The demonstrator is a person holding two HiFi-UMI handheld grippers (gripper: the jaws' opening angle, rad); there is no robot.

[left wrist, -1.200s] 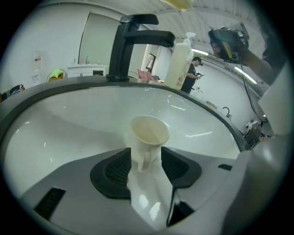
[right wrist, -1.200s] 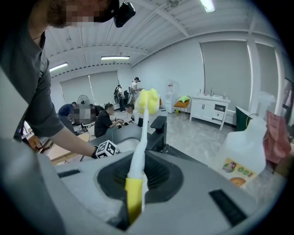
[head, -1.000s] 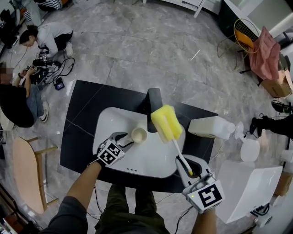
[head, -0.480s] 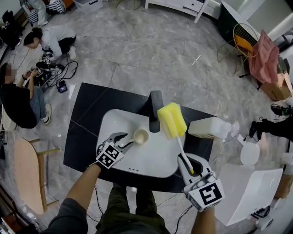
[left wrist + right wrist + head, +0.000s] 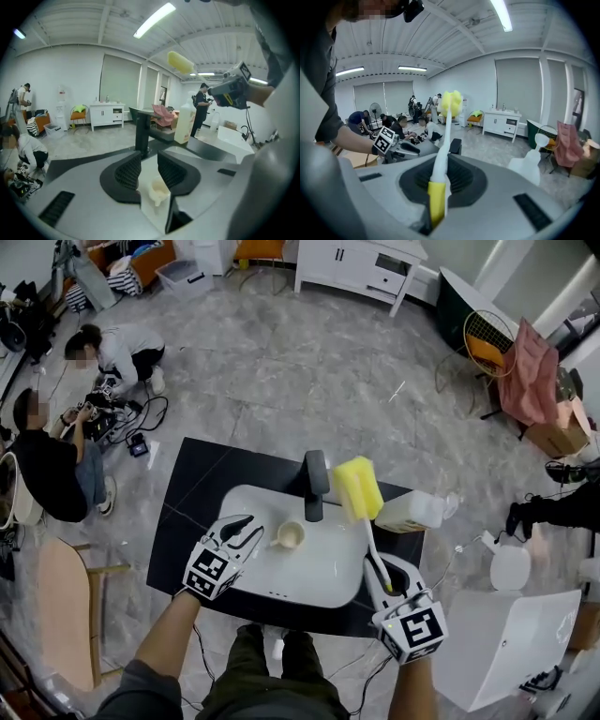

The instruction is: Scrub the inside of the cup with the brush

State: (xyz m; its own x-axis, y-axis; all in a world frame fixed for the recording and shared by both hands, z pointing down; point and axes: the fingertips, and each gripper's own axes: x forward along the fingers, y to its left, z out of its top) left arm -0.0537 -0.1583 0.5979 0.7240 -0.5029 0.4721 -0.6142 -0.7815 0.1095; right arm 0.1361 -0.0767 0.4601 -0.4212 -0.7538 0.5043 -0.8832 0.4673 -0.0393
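The brush (image 5: 357, 487) aloft, cup (image 5: 291, 536) sitting in the sink (image 5: 319, 574)!
The right hand-held gripper (image 5: 380, 570) clamps the brush handle; the left hand-held gripper (image 5: 248, 532), jaws just closing yet apart, grips nothing, cup at its 3 o'clock.

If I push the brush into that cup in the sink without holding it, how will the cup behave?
The cup looks small, so it is probably light; it would likely skid on the smooth white sink. It stands upright with a side handle, so an off-centre push from the brush may tip or spin it.
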